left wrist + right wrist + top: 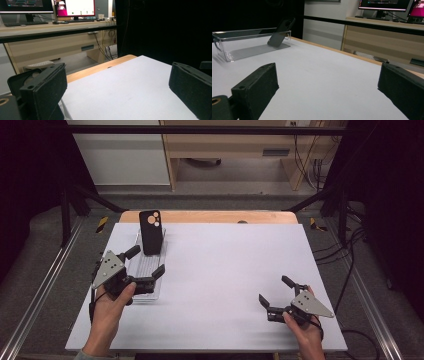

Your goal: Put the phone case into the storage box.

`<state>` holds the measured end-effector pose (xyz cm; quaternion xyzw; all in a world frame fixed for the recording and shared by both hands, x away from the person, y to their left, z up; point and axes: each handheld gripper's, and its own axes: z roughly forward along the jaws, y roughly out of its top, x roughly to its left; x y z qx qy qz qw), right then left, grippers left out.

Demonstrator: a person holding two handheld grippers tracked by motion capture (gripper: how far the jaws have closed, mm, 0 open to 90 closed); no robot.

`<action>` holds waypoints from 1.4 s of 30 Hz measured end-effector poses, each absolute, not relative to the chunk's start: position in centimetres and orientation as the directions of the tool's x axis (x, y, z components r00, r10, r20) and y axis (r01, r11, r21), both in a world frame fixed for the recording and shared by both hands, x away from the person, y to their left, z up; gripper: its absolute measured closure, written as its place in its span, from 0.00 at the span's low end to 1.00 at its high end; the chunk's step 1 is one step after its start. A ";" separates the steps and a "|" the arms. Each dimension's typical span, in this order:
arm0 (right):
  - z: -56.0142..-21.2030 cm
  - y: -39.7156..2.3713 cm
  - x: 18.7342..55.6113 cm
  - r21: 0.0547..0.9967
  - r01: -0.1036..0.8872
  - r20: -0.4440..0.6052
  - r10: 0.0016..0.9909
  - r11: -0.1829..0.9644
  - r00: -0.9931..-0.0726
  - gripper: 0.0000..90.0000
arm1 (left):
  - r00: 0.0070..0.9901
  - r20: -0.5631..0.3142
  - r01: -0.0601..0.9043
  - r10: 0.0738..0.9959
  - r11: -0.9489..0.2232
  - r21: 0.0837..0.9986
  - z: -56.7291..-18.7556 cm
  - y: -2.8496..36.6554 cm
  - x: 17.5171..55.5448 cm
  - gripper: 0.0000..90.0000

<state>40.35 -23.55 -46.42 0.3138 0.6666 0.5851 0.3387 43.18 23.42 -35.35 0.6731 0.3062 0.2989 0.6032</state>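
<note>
A black phone case (152, 232) with round camera cutouts leans upright at the far end of a clear plastic tray (146, 268) on the left of the white table. My left gripper (148, 260) hovers over the tray's near half, open, with nothing between its jaws. My right gripper (273, 289) is open and empty near the table's front right. In the right gripper view, the tray (227, 47) and the leaning case (280, 32) lie far off, beyond the open right gripper (327, 92). The left gripper (117, 87) looks across bare table, with the case's edge (15, 83) behind its left jaw.
The white table surface (225, 270) is bordered by a wooden edge (210, 216) at the far side. Metal frame rails run along both sides. A desk with monitors (75, 7) stands beyond the table.
</note>
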 end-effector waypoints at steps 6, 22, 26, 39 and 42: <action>-46.4 -23.5 40.3 0.993 0.022 -0.085 0.814 0.119 -0.574 0.04 | 0.630 0.038 0.045 0.776 -0.085 0.995 -35.4 23.7 42.9 0.01; -46.4 -23.5 40.4 0.993 0.022 -0.086 0.815 0.120 -0.574 0.04 | 0.607 0.036 0.035 0.794 -0.072 0.997 -36.1 25.6 42.7 0.01; -46.4 -23.5 40.3 0.992 0.022 -0.086 0.815 0.121 -0.574 0.04 | 0.600 0.029 0.036 0.800 -0.063 0.997 -36.6 26.1 42.8 0.01; -46.4 -23.5 40.4 0.992 0.024 -0.086 0.814 0.121 -0.574 0.04 | 0.581 0.054 0.008 0.812 -0.072 0.997 -38.0 27.2 42.1 0.01; -46.4 -23.5 40.3 0.992 0.023 -0.086 0.814 0.122 -0.574 0.04 | 0.574 0.056 0.003 0.817 -0.070 0.998 -38.3 27.5 41.9 0.01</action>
